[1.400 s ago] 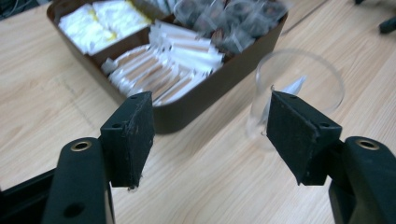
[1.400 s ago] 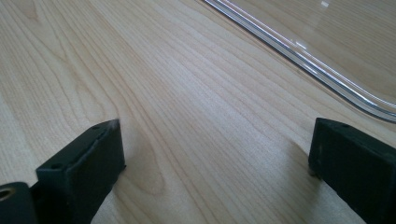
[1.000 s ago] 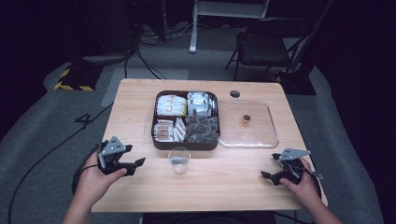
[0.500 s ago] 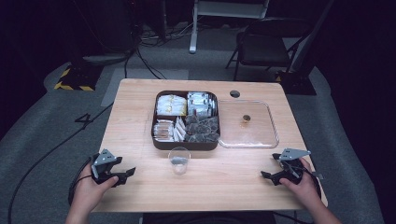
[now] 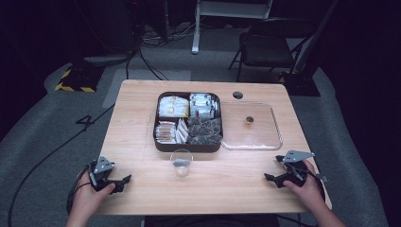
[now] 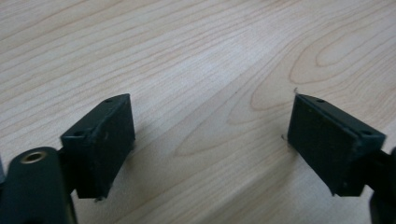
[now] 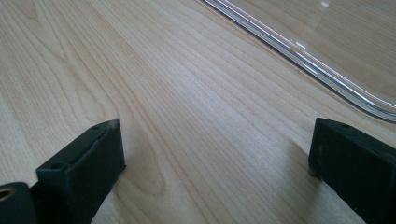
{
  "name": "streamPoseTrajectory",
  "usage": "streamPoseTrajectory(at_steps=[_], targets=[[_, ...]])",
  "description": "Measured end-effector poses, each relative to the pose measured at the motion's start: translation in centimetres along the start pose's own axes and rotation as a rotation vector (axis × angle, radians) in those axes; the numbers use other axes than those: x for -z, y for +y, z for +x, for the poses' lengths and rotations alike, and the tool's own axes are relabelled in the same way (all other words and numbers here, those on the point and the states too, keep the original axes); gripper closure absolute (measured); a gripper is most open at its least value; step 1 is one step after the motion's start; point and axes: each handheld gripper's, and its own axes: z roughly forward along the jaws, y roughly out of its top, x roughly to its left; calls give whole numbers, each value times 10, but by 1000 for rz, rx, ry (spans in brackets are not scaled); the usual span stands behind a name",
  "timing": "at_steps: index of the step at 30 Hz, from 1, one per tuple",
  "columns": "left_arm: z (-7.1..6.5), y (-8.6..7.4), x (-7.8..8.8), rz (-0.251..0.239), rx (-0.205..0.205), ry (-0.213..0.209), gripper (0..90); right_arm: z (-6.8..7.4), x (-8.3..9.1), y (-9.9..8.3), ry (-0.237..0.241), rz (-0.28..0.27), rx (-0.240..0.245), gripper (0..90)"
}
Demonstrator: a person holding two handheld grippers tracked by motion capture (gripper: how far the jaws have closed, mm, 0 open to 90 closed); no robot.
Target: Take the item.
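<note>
Presently on hand, largest first:

Table [image 5: 142, 113]: light wood, rectangular, long axis running left to right across the high view; a small round hole [image 5: 238, 95] sits near its far edge.

Compartment tray [image 5: 187, 146]: dark, roughly square, four sections, set at the centre of the table toward the far side. The sections hold packets: yellowish ones at far left, white ones at far right, brown-and-white sticks at near left, dark grey sachets at near right.

Clear lid [image 5: 272, 137]: transparent, square with rounded corners, lying flat just beside the tray's right edge; whether the two touch cannot be told. A small dark knob [image 5: 248, 120] sits at its centre. Its rim also crosses the upper right of the right gripper view [image 7: 299, 51].

Clear cup [image 5: 181, 162]: small, upright, just in front of the tray's near wall, with something dark at the bottom.

Left gripper [image 5: 124, 179]: in the person's left hand [image 5: 87, 201], at the near left corner of the table, pointing right toward the table's middle. Jaws wide apart, holding nothing, bare wood between them in the left gripper view [image 6: 210, 140].

Right gripper [image 5: 268, 177]: in the right hand [image 5: 305, 187], near the near right corner, just in front of the lid, pointing left. Jaws wide apart, empty, over bare wood [image 7: 215, 154].
</note>
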Motion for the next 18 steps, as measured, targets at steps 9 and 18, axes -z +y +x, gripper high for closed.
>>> streamPoseTrajectory(at_steps=[9, 18], targets=[[-6, 1, -2, 6, 36, 37, 106, 0, 0, 0, 0, 0, 1, 35], [-6, 1, -2, 9, 35, 35, 103, 0, 0, 0, 0, 0, 0, 35]])
